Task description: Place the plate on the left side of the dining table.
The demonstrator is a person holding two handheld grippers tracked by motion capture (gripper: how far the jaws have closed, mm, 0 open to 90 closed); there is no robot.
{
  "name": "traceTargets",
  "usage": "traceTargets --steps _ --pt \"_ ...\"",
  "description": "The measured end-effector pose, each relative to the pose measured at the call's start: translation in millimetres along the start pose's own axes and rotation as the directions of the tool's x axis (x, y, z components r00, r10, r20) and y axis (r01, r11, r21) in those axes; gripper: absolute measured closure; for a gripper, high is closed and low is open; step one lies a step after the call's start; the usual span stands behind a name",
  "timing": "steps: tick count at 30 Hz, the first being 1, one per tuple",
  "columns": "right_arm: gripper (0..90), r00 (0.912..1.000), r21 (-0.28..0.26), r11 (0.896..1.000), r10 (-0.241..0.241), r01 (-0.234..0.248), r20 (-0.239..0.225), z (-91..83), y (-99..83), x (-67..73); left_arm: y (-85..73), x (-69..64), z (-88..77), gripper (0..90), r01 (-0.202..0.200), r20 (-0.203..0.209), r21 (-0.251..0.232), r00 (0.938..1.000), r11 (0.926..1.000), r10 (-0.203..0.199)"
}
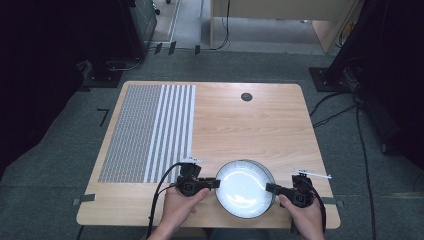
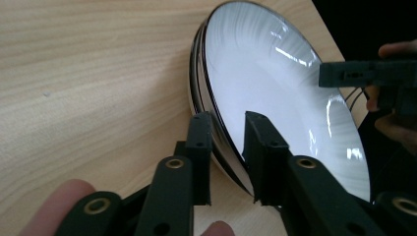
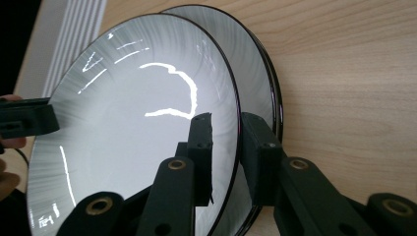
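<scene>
A stack of white plates with dark rims point(image 1: 245, 186) lies near the table's front edge. My left gripper point(image 1: 216, 183) straddles the stack's left rim, one jaw on the top plate's face point(image 2: 275, 73) and one under the rim; in the left gripper view its jaws point(image 2: 228, 118) close on that rim. My right gripper point(image 1: 270, 188) holds the opposite rim. In the right gripper view its jaws point(image 3: 227, 118) pinch the top plate point(image 3: 123, 123), which tilts up off the lower plate point(image 3: 253, 59). Each gripper view shows the other gripper across the plate point(image 2: 344, 73) point(image 3: 27, 123).
A grey-and-white striped mat point(image 1: 150, 132) covers the table's left half. A small dark round cap point(image 1: 246, 97) sits in the tabletop at the far middle. Bare wood point(image 1: 250, 130) lies beyond the plates. Cables trail over the floor at the right point(image 1: 360, 140).
</scene>
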State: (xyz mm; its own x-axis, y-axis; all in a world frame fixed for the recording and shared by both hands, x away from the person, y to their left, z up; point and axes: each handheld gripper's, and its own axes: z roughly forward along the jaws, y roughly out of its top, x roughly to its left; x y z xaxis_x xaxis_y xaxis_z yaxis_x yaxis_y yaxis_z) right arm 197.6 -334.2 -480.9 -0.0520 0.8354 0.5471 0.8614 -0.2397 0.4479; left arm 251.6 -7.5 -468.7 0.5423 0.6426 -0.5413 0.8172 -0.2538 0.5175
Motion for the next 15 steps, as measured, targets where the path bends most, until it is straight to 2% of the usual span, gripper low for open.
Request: traceTargets --steps 2,6,8,9,10,13,14,15 --pt "80.7 0.9999 0.008 1.0 0.004 -0.004 0.011 -0.5 -0.6 1.1 -1.2 -0.1 0.0 69.6 0.002 0.008 0.003 1.0 1.0 -0.002" --pt "82.5 0.9995 0.023 0.999 0.031 -0.031 -0.001 -1.0 0.9 -1.7 -0.9 -0.2 4.0 67.8 0.007 0.015 0.03 0.9999 0.9995 -0.007" --pt "80.4 0.9989 0.035 0.998 0.045 -0.044 -0.013 -1.5 1.6 -2.7 -0.7 0.2 5.5 67.1 0.008 0.02 0.039 0.9998 0.9992 -0.009" --pt "79.9 0.9974 0.067 0.996 0.058 -0.056 -0.043 -3.0 2.4 -4.7 -0.3 1.0 5.7 67.8 0.015 0.022 0.041 0.9996 0.999 -0.016" --pt "79.8 0.9963 0.077 0.995 0.067 -0.063 -0.054 -3.5 2.5 -6.0 -0.3 1.0 5.7 68.2 0.015 0.022 0.041 0.9996 0.999 -0.016" --pt "81.3 0.9935 0.08 0.993 0.09 -0.084 -0.07 -3.8 2.6 -8.6 -0.3 0.3 6.1 69.1 0.017 0.014 0.04 0.9997 0.9991 -0.018" --pt "81.3 0.9935 0.08 0.993 0.09 -0.084 -0.07 -3.8 2.6 -8.6 -0.4 -0.2 6.5 69.1 0.018 0.011 0.038 0.9998 0.9991 -0.019" --pt "81.3 0.9972 0.073 0.996 0.061 -0.057 -0.043 -3.3 2.3 -5.0 -0.5 -1.2 7.9 69.5 0.017 0.007 0.04 0.9998 0.9991 -0.017"
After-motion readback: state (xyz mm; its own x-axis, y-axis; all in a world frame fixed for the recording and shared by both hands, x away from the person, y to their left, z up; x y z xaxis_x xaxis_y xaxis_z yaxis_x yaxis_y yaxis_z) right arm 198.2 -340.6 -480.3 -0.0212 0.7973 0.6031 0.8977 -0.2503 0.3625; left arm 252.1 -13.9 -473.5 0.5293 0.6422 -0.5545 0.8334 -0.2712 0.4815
